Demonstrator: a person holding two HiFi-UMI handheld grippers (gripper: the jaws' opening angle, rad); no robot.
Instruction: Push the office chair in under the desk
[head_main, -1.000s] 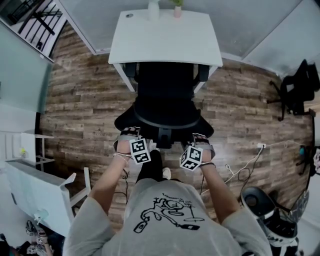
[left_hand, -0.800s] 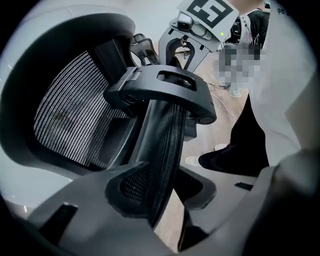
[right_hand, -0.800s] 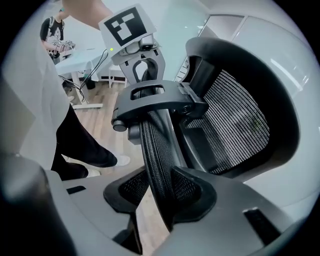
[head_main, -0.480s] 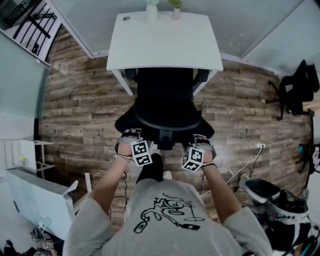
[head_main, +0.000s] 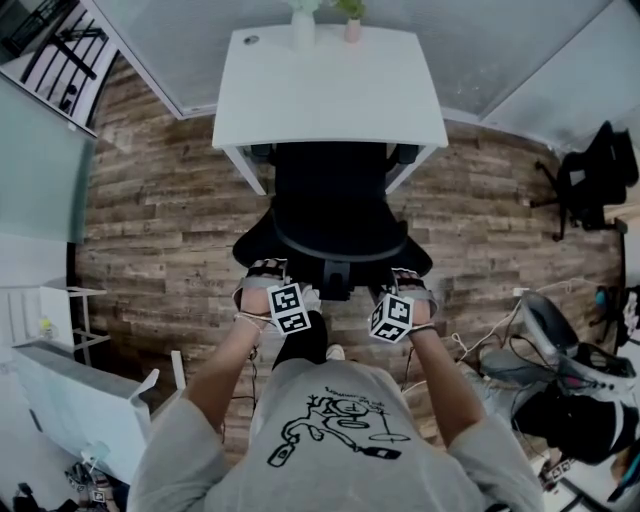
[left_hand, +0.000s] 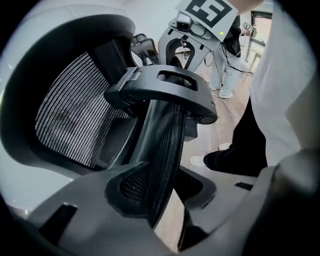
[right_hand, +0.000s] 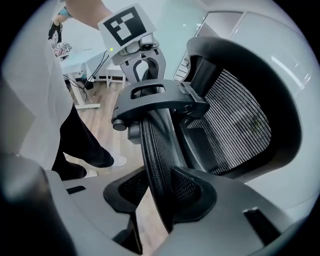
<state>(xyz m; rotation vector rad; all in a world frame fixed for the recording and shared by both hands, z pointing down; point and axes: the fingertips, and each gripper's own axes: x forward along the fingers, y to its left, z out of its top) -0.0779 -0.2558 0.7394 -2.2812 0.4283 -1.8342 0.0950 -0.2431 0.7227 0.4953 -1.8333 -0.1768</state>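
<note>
A black mesh office chair (head_main: 330, 205) stands with its seat partly under the white desk (head_main: 330, 85), its back toward me. The curved headrest (head_main: 335, 243) is nearest to me. My left gripper (head_main: 268, 272) is shut on the headrest's left end and my right gripper (head_main: 405, 277) on its right end. In the left gripper view the mesh headrest (left_hand: 162, 145) runs between the jaws of the left gripper (left_hand: 162, 187), which clamp its edge. The right gripper view shows the same headrest (right_hand: 155, 150) clamped in the right gripper (right_hand: 160, 192).
Two small pots (head_main: 303, 25) stand at the desk's far edge. Another black chair (head_main: 595, 175) is at the right wall. Cables (head_main: 490, 340) and dark equipment (head_main: 570, 400) lie on the wood floor at lower right. A white table (head_main: 70, 390) is at lower left.
Both grippers and the chair have moved a little toward the desk, and more of the seat is under it. The dark equipment at lower right has shifted.
</note>
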